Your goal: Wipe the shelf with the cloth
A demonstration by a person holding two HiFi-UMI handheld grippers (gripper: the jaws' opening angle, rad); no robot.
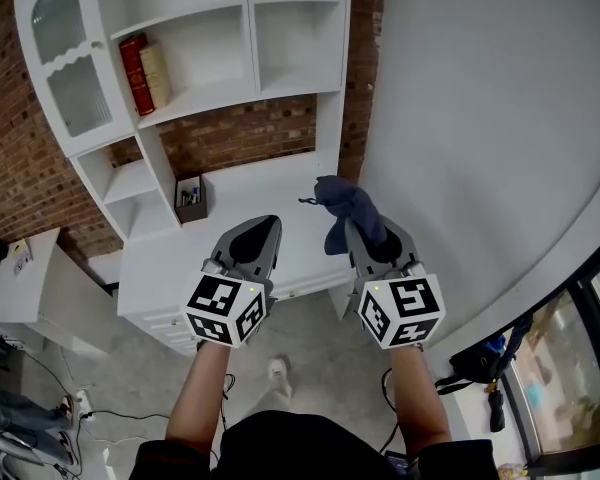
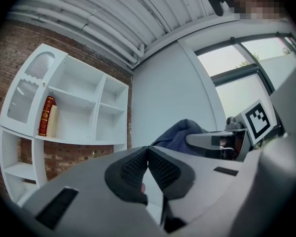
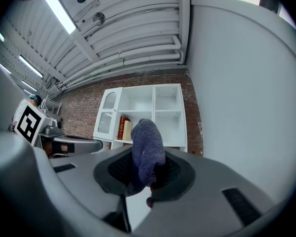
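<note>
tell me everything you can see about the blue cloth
The cloth is dark blue-grey, soft and knitted-looking, bunched into a rumpled lump. It is pinched between the fingers of the right gripper and sticks up past their tips, with what looks like a small loop at its left edge. It is held in the air before the white shelf unit, apparently touching nothing else.

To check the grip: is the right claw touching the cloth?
Touching. The right gripper view shows the right claw closed on the cloth, which sticks out between its pads.
</note>
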